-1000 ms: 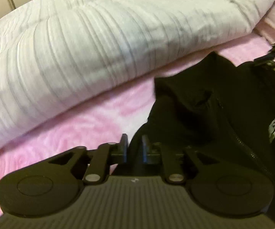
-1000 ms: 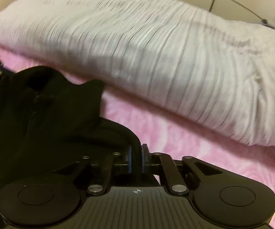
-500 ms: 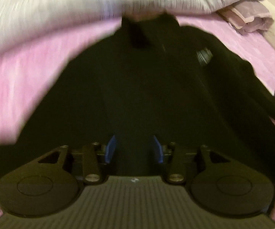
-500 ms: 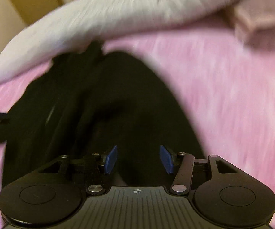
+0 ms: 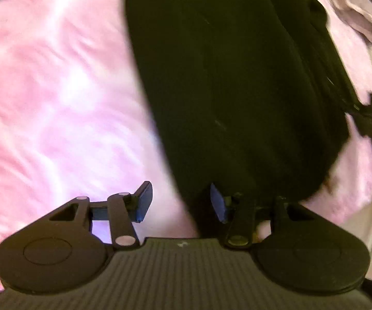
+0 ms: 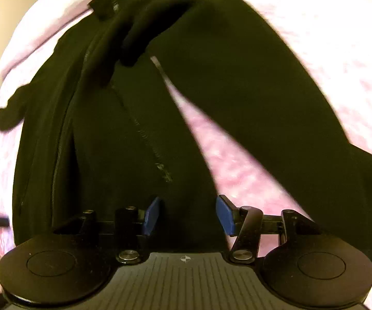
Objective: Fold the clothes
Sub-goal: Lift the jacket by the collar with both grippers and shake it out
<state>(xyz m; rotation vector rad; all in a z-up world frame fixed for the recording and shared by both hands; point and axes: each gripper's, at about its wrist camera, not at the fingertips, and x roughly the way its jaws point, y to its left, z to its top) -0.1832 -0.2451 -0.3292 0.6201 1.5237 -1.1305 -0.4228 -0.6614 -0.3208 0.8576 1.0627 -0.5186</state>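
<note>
My worry here is the loose sleeve (image 6: pixel 276 98): it lies splayed out from the body of the black jacket (image 6: pixel 123 134) with a wedge of pink bed cover (image 6: pixel 219 139) showing between them, so any fold made over it could trap it crooked or bunch the cloth. The fabric is soft and dark, so I could easily pinch two layers where I mean one and drag the whole garment across the bed. Both my tools are released: my left tool (image 5: pixel 180 204) sits at the jacket's near left edge with its fingers apart, and my right tool (image 6: pixel 187 215) hangs spread over the lower hem, gripping nothing. The jacket lies spread on the bed, its zipper (image 6: pixel 144 131) running down the front, collar at the far end.
</note>
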